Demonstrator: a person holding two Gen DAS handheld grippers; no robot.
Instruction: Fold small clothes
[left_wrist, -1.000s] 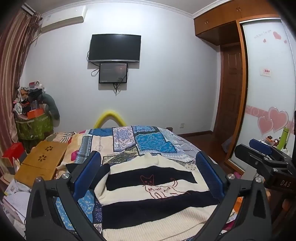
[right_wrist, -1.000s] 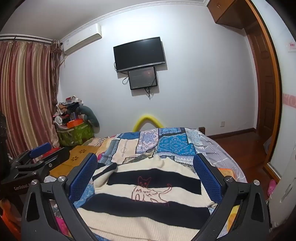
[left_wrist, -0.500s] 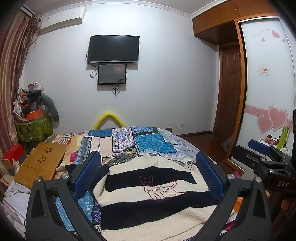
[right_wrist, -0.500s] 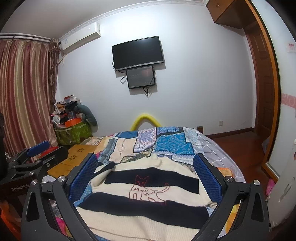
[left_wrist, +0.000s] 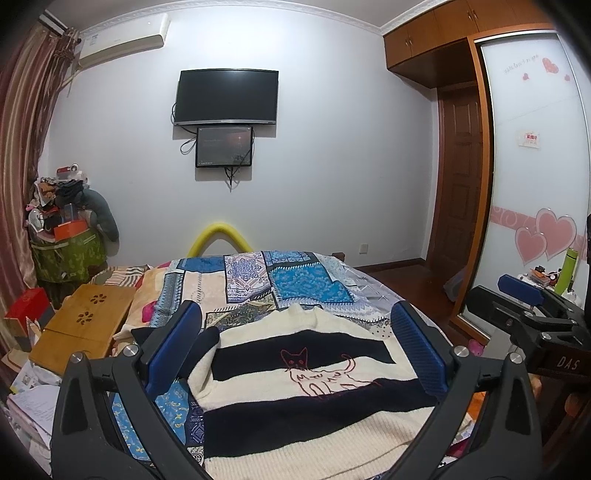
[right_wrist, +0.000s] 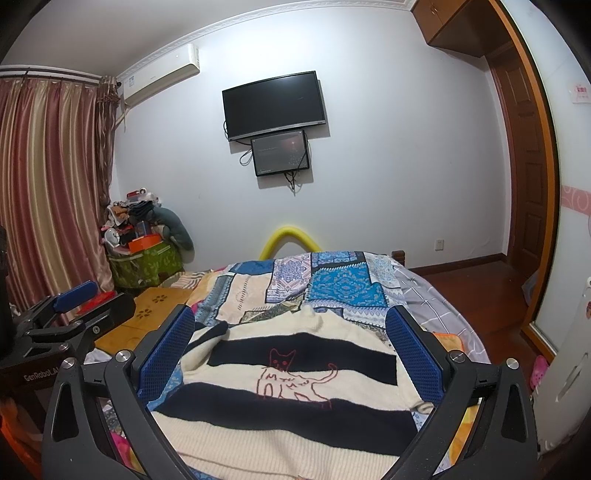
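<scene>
We hold both grippers above the near end of the bed, looking along it toward the white wall. The left gripper (left_wrist: 295, 343) has its jaws spread wide, the blue ribbed pads (left_wrist: 173, 347) standing to either side of the garment with nothing between them. The right gripper (right_wrist: 291, 345) is likewise wide apart and grips nothing; its blue pads (right_wrist: 413, 356) frame the same garment from a spot slightly further right. The cream and navy striped knitted sweater with a red outlined cat stitched on its front (left_wrist: 306, 391) lies spread flat, front side up, on the patchwork bedspread of blue, beige and grey panels (left_wrist: 258, 284), its neckline pointing away from us toward the foot of the bed and its hem nearest us. A dark sleeve (right_wrist: 207, 332) is bunched at the sweater's left shoulder, close to the left pad of each gripper. In the left wrist view the right gripper shows at the right edge (left_wrist: 532, 314), and in the right wrist view the left gripper shows at the left edge (right_wrist: 70, 317); we keep them side by side, well apart. Left of the bed sits a low bamboo folding table with flower cut-outs (left_wrist: 85, 321), and a black wall-mounted television (left_wrist: 227, 96) hangs on the far wall above a smaller dark screen (left_wrist: 224, 146).
</scene>
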